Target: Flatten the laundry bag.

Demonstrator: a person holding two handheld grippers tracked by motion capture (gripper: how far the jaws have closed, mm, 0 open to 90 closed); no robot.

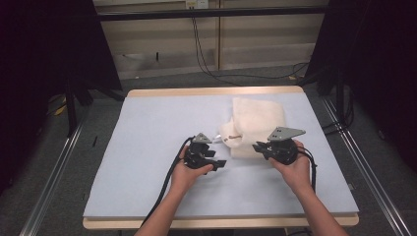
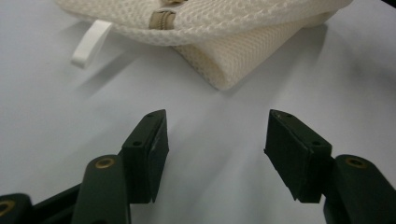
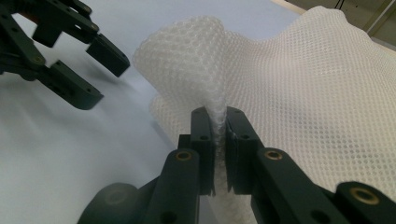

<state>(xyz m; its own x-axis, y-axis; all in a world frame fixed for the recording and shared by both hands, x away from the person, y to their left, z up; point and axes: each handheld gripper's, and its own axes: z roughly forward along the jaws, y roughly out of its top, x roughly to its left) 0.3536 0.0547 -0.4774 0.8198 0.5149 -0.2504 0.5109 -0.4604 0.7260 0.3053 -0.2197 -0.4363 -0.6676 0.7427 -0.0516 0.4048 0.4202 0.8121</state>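
A cream mesh bag [image 1: 258, 120] lies folded on the pale blue table cover [image 1: 147, 147], right of centre. Its zipper [image 2: 161, 18] and a white tab [image 2: 91, 44] face my left gripper. My right gripper [image 3: 218, 116] is shut on a raised fold of the mesh bag [image 3: 303, 93] at its near edge; in the high view this right gripper [image 1: 256, 147] sits at the bag's front right. My left gripper [image 2: 217, 135] stands open just short of the bag [image 2: 219, 28], with nothing between its jaws. It also shows as the left gripper [image 1: 220, 161] in the high view and the left gripper [image 3: 105, 79] at the right gripper view's upper left.
The wooden table edge [image 1: 216, 91] frames the cover. Black cables [image 1: 206, 54] run over the floor behind the table, and metal rails [image 1: 54, 172] flank both sides. Bare cover stretches to the left of the bag.
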